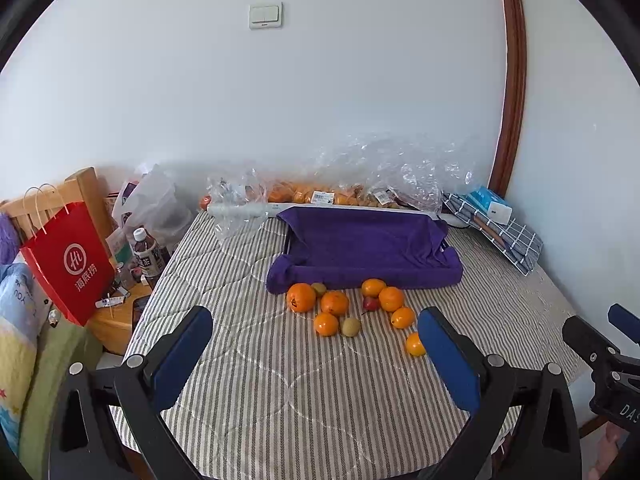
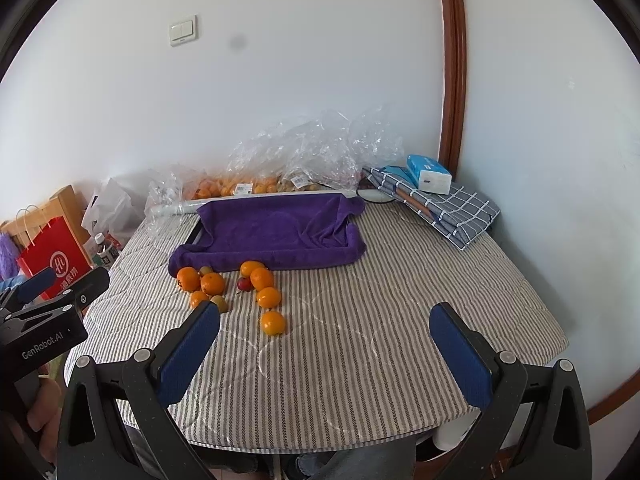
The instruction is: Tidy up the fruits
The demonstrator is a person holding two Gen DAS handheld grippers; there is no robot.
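Several oranges (image 1: 335,303) (image 2: 212,283), two small greenish fruits (image 1: 351,326) (image 2: 219,303) and a small red fruit (image 1: 370,303) (image 2: 244,284) lie loose on the striped cloth. Just behind them stands a tray lined with a purple towel (image 1: 364,248) (image 2: 272,232), with nothing in it. One orange (image 1: 415,344) (image 2: 273,323) lies apart, nearest me. My left gripper (image 1: 316,354) hovers open over the near table, short of the fruit. My right gripper (image 2: 325,354) is open too, to the right of the pile. Each gripper shows at the edge of the other's view.
Clear plastic bags with more oranges (image 1: 304,194) (image 2: 240,188) lie along the wall. A folded checked cloth with a tissue box (image 1: 494,216) (image 2: 430,174) sits back right. A red paper bag (image 1: 68,264) and bottles (image 1: 146,256) stand left of the table.
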